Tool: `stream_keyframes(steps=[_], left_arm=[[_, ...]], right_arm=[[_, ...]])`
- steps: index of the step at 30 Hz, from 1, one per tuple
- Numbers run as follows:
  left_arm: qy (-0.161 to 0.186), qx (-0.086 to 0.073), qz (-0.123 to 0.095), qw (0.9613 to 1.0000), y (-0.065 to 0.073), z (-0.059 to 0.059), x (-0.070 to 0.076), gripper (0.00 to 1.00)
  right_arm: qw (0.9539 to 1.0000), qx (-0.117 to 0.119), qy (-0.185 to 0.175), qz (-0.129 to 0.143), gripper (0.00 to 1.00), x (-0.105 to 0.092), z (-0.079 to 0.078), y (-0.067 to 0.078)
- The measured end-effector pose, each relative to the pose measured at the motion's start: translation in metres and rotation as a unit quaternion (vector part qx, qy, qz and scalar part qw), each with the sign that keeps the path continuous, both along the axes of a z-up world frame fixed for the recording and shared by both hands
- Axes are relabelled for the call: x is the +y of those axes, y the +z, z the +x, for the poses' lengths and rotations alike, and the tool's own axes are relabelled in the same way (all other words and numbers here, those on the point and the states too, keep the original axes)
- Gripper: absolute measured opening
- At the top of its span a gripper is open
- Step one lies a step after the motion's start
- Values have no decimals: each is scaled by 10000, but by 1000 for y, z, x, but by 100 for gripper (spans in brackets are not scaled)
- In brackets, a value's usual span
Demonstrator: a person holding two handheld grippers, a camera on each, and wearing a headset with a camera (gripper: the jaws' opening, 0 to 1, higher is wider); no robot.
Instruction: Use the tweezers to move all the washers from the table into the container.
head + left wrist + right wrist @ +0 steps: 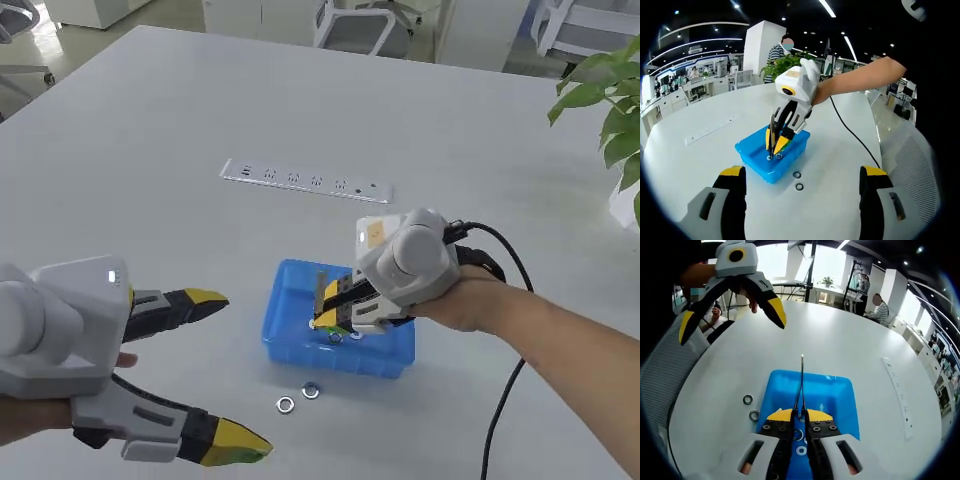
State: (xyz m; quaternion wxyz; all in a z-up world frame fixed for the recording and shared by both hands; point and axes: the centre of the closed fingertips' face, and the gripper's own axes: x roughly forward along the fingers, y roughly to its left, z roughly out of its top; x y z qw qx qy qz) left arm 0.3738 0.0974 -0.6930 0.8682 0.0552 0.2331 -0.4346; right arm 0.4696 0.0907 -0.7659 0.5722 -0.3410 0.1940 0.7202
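Left claw (pixel 245 372) is closest to the camera, jaws spread wide with nothing in them, hanging over the near edge of the counter (pixel 150 120). Right claw (pixel 799 416) is pinched narrow on the tweezers (pixel 801 385). They run straight out along the claw's own line, tips down inside the blue container (pixel 300 355), where a couple of binned washers (pixel 333 338) lie on the floor.

What matters for the next pick is the two loose washers (pixel 286 405). They lie flat on the counter, side by side, just outside the container's near wall, between it and the near edge. From the tweezers that's back toward the person and a bit toward the left claw's side; in the right gripper view they sit off the container's left wall.

Both claws are near them, but only the right one has the tool — so my guess is it has to lift clear of the wall and come back over it, tips angled down at a washer's rim. They look thin and flat, probably slippery to pinch.
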Motion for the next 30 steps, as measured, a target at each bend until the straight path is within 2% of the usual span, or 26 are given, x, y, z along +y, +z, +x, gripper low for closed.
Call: stream_keyframes(steps=[5, 8, 14, 16, 19, 21, 25, 30], left_arm=[[27, 2, -78, 10000, 2, 3, -1, 98], [-70, -60, -132, 9999, 5, 4, -3, 90], [-162, -117, -111, 9997, 7, 14, -7, 82], [-206, -122, -69, 9997, 7, 18, -8, 76], [-306, -242, 71, 9992, 8, 28, -9, 65], [-344, -299, 91, 9989, 11, 36, -11, 58], [-430, -434, 186, 9980, 13, 50, -14, 48], [-590, -449, 299, 9968, 12, 61, -18, 39]], right_arm=[[10000, 51, -19, -20, 9, 1, 1, -6], [10000, 74, -6, -36, 9, 1, 0, -10], [9999, 144, -13, 16, 9, 2, 0, -9], [9999, 150, -9, 17, 9, 2, 1, -10], [9999, 134, 8, 22, 9, 2, 0, -9], [9999, 139, 4, 27, 9, 1, 0, -10], [9999, 106, 40, 3, 9, 1, 0, -9], [9999, 65, 82, -18, 9, 0, -1, -10]])
